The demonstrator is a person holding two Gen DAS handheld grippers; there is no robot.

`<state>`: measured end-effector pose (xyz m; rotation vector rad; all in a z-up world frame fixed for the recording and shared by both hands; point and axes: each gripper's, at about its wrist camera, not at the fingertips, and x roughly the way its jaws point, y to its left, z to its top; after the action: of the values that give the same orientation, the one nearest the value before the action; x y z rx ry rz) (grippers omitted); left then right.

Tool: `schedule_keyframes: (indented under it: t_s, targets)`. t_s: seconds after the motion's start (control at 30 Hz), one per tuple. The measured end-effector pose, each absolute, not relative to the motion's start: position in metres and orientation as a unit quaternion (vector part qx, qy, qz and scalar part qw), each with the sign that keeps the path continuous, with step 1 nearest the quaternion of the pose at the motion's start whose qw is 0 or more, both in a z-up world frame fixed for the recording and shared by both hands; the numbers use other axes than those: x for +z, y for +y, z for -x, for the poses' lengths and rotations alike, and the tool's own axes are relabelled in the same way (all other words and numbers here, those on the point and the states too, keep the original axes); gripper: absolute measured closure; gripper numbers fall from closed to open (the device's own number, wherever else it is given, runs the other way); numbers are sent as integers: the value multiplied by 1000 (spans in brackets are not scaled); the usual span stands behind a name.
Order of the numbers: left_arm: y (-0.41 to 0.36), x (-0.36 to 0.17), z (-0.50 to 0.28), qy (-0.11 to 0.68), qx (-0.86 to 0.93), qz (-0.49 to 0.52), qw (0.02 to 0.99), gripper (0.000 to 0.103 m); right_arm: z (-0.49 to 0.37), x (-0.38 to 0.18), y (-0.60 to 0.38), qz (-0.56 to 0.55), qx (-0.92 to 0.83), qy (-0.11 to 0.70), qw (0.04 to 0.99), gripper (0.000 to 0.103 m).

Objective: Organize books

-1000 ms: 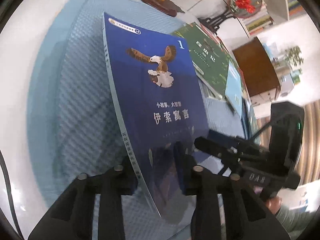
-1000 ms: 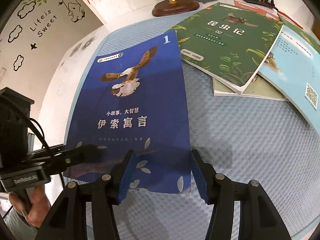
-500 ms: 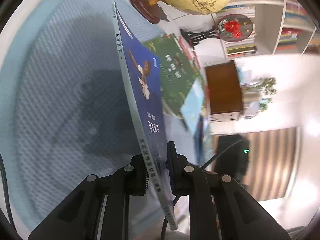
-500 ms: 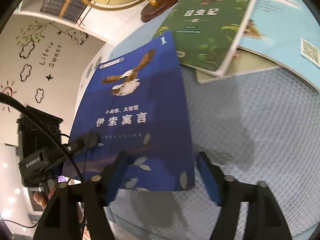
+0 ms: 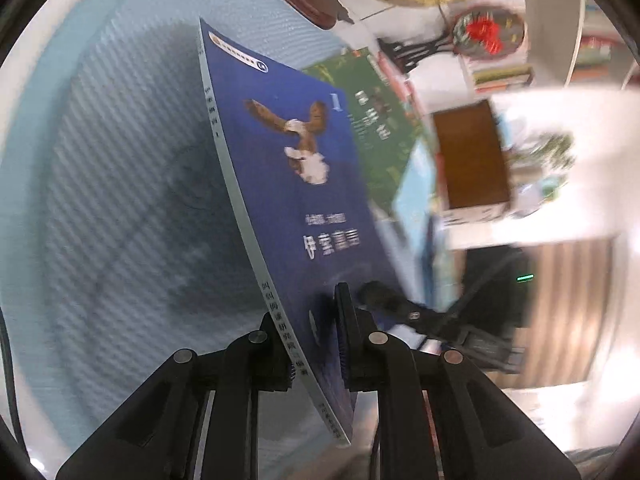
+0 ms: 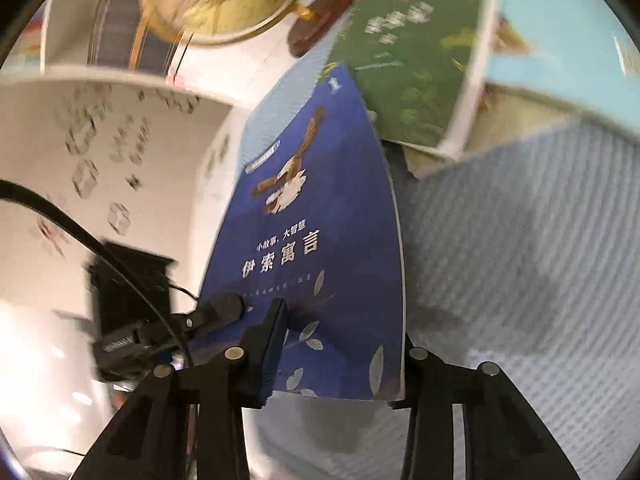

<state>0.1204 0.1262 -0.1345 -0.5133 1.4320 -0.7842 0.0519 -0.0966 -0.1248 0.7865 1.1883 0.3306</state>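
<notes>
From the left wrist, the left gripper (image 5: 316, 344) is clamped on the near end of the blue book (image 5: 304, 184), by its spine, lifting it clear of the blue mat (image 5: 120, 184); the cover shows an eagle and a "1". From the right wrist, the right gripper (image 6: 340, 344) has just been closing, its jaws astride the blue book's (image 6: 320, 240) near edge, though I cannot tell whether they press; the title reads "伊索寓言"; the green book (image 6: 400, 80) lies beyond. The book seems mid-lift; next, probably standing it squarely.

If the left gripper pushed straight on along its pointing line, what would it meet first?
The left gripper, jaws shut on the blue book, points down at the blue mat. The book would travel with it, so its far edge would probably touch the mat first; depth is unclear.
</notes>
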Motion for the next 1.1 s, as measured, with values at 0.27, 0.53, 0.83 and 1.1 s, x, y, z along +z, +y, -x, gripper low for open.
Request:
schedule_keyframes:
  t_s: [0.27, 0.53, 0.83, 1.1]
  targets:
    - [125, -102, -104, 580, -314, 108, 744, 90, -49, -71, -26, -86, 126, 522, 839, 71]
    - [173, -77, -112, 542, -304, 133, 772, 87, -68, -30, 22, -9, 142, 479, 866, 71]
    - [224, -74, -157, 518, -265, 157, 798, 85, -127, -20, 84, 36, 156, 456, 876, 71]
    - [243, -107, -188, 537, -234, 151, 796, 85, -155, -56, 112, 30, 152, 492, 857, 70]
